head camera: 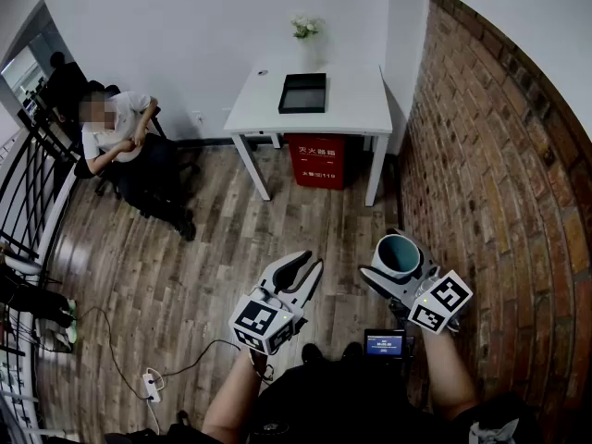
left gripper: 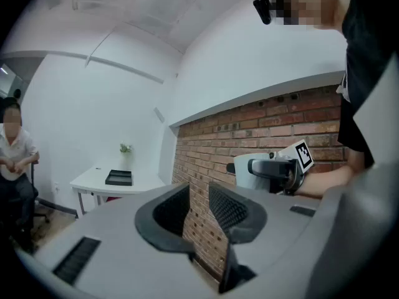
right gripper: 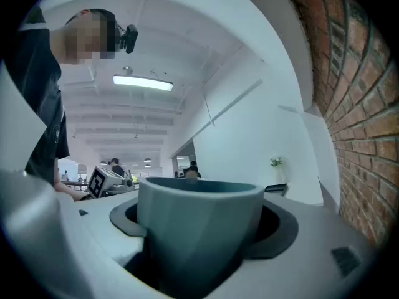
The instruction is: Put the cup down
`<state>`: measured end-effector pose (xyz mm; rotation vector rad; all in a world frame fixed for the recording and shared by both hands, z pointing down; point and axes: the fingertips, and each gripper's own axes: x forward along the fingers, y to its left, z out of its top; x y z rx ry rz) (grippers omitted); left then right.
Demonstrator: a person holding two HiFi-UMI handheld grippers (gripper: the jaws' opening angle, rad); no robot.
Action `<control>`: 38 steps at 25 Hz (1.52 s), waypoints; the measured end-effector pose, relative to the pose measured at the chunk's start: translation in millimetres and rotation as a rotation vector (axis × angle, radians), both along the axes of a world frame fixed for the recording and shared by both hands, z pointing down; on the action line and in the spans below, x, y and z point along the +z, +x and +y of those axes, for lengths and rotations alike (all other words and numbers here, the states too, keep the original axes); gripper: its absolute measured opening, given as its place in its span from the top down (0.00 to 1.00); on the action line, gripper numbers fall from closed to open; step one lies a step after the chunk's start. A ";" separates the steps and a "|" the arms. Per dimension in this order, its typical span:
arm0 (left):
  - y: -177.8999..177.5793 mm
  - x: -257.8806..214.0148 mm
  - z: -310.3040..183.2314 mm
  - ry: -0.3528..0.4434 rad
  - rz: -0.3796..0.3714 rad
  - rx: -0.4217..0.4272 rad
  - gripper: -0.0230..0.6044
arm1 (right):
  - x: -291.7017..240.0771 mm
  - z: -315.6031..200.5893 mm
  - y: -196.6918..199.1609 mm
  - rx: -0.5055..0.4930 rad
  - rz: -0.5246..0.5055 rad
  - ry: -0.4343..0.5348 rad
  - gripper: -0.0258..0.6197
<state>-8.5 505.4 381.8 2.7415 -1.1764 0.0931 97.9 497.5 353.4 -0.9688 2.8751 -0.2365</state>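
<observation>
Far away I see a white table (head camera: 356,100) with a black tray (head camera: 303,92) and small flowers (head camera: 304,28) on it. A red box (head camera: 319,160) sits under it. A brick wall (head camera: 499,183) is on the right. A person (head camera: 120,137) sits far left. A white power strip (head camera: 153,384) lies near, on the wood floor (head camera: 231,239).

There are two grippers, the left gripper (head camera: 310,266) and the right gripper (head camera: 396,265), and one cup (head camera: 398,251). One white table (head camera: 356,109) is in view, along with one black tray (head camera: 303,92), one vase of flowers (head camera: 305,31) and one red box (head camera: 319,160). Two other people show, a seated person (head camera: 116,137) and a second person (head camera: 63,77) behind, and there is one power strip (head camera: 151,384).
</observation>
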 end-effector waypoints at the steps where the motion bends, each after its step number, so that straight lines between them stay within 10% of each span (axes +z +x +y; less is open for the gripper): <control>1: 1.2 0.7 -1.2 0.000 0.000 -0.001 0.80 | -0.2 -1.4 1.3 -0.001 -0.002 0.002 0.33; 38: 27.8 12.2 -36.6 -0.026 0.024 -0.081 0.81 | 16.5 -42.2 46.6 -0.032 -0.012 -0.026 0.33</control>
